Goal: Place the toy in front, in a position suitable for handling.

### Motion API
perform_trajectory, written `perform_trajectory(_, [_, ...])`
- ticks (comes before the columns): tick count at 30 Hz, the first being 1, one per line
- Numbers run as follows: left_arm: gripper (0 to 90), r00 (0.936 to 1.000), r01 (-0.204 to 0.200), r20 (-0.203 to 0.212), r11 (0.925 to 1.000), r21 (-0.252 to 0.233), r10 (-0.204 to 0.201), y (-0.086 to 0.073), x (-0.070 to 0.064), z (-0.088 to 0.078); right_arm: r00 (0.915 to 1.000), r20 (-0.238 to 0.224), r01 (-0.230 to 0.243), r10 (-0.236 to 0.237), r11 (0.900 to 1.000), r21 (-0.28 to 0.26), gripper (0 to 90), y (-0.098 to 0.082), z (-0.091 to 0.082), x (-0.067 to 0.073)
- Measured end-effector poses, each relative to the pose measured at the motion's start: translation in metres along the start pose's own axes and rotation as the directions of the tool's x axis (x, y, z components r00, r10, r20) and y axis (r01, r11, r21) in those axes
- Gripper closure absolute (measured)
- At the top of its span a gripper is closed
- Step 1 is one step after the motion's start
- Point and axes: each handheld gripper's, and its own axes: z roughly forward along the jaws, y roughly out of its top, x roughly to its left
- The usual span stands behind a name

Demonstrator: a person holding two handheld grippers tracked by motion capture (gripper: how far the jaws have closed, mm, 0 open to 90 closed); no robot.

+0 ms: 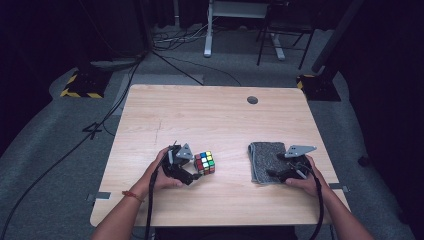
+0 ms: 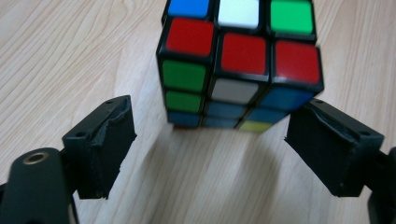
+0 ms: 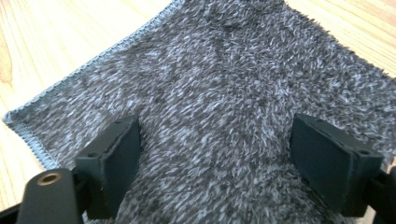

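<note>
A scrambled colour cube [image 1: 204, 163] stands on the wooden table [image 1: 210, 115] left of centre. In the left gripper view the cube [image 2: 240, 60] shows red, green, blue and white stickers just beyond the jaw tips. My left gripper [image 1: 194, 173] [image 2: 212, 119] is open; its jaws stand wider than the cube and touch nothing. To the right, a folded grey fluffy cloth [image 1: 262, 161] [image 3: 224, 70] lies flat. My right gripper [image 1: 278, 171] [image 3: 215, 140] hovers low over the cloth's near part, open, with only the fabric's pile showing between the jaws.
A round cable hole [image 1: 252, 100] sits near the table's far edge. The table's front edge runs just behind both hands. Beyond the table are a grey floor, cables and the legs of a stand [image 1: 207, 45].
</note>
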Motion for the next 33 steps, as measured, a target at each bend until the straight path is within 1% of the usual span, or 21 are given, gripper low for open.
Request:
perform_trajectory(1, [16.3, 1.0, 0.0, 0.0, 1.0, 0.0, 0.0, 0.0, 0.0, 0.0, 1.0, 0.0, 0.0, 0.0, 1.0, 0.0, 17.4, 0.0, 0.0, 0.0])
perform_trajectory(2, [15.8, 0.9998, -0.02, -0.01, 0.9998, -0.006, 0.02, 0.004, -0.002, 0.002, 1.0, 0.001, 0.0, 0.0, 1.0, -0.002, 17.4, 0.0, 0.0, 0.0])
perform_trajectory(3, [16.0, 0.9994, -0.032, -0.013, 0.9995, -0.002, 0.032, 0.006, -0.002, 0.003, 1.0, 0.001, 0.0, 0.0, 1.0, -0.002, 17.4, 0.0, 0.0, 0.0])
perform_trajectory(4, [16.0, 0.9994, -0.032, -0.013, 0.9995, -0.002, 0.032, 0.006, -0.002, 0.003, 1.0, 0.001, 0.0, 0.0, 1.0, -0.002, 17.4, 0.0, 0.0, 0.0])
perform_trajectory(6, [16.0, 0.9995, -0.031, 0.006, 0.9995, 0.004, 0.031, 0.011, -0.002, 0.008, 1.0, 0.001, 0.0, 0.0, 1.0, -0.003, 17.4, 0.0, 0.0, 0.0])
perform_trajectory(11, [15.9, 0.9993, -0.035, 0.013, 0.9994, 0.006, 0.035, 0.017, -0.003, 0.015, 1.0, 0.002, 0.0, 0.0, 1.0, -0.003, 17.4, 0.0, 0.0, 0.0])
perform_trajectory(13, [16.1, 0.9988, -0.045, 0.018, 0.9989, 0.008, 0.045, 0.02, -0.003, 0.019, 1.0, 0.002, 0.001, -0.001, 1.0, -0.003, 17.5, 0.0, 0.0, 0.0])
perform_trajectory(17, [16.2, 0.9987, -0.042, 0.031, 0.9988, 0.026, 0.042, 0.02, -0.002, 0.024, 1.0, 0.002, 0.002, -0.002, 1.0, 0.001, 17.9, -0.001, -0.001, 0.001])
perform_trajectory(21, [16.4, 0.999, -0.027, 0.036, 0.9996, 0.007, 0.027, 0.017, 0.0, 0.022, 1.0, -0.005, 0.004, -0.004, 1.0, 0.009, 19.4, -0.001, -0.002, 0.002])
perform_trajectory(24, [16.5, 0.9994, -0.022, 0.027, 0.9998, 0.002, 0.022, 0.015, 0.001, 0.02, 0.9999, -0.014, 0.011, -0.01, 1.0, 0.02, 23.3, 0.0, -0.005, 0.004])
perform_trajectory(26, [16.9, 0.9993, -0.028, 0.027, 0.9996, 0.004, 0.028, 0.013, 0.001, 0.018, 0.9998, -0.015, 0.016, -0.015, 1.0, 0.022, 26.7, 0.0, -0.005, 0.005])
perform_trajectory(27, [17.2, 0.9993, -0.028, 0.027, 0.9996, 0.004, 0.028, 0.013, 0.001, 0.018, 0.9998, -0.015, 0.016, -0.015, 1.0, 0.022, 26.7, 0.0, -0.005, 0.005])
perform_trajectory(29, [17.5, 0.9993, -0.028, 0.024, 0.9996, 0.006, 0.028, 0.012, 0.001, 0.018, 0.9994, -0.024, 0.024, -0.023, 0.999, 0.026, 31.1, 0.0, -0.006, 0.006])
perform_trajectory(30, [19.0, 0.9992, -0.031, 0.024, 0.9995, 0.008, 0.031, 0.011, 0.001, 0.019, 0.999, -0.033, 0.031, -0.03, 0.999, 0.027, 36.4, 0.001, -0.007, 0.007])
perform_trajectory(31, [19.4, 0.9992, -0.033, 0.023, 0.9994, 0.009, 0.033, 0.011, 0.001, 0.019, 0.9985, -0.04, 0.039, -0.038, 0.999, 0.024, 39.7, 0.001, -0.008, 0.008])
perform_trajectory(32, [19.6, 0.9993, -0.03, 0.021, 0.9995, 0.01, 0.03, 0.011, 0.001, 0.019, 0.9982, -0.045, 0.041, -0.04, 0.999, 0.024, 42.0, 0.001, -0.008, 0.009])
perform_trajectory(33, [19.6, 0.9993, -0.028, 0.024, 0.9995, 0.013, 0.028, 0.011, 0.0, 0.02, 0.9982, -0.045, 0.041, -0.04, 0.999, 0.024, 42.0, 0.001, -0.008, 0.009])
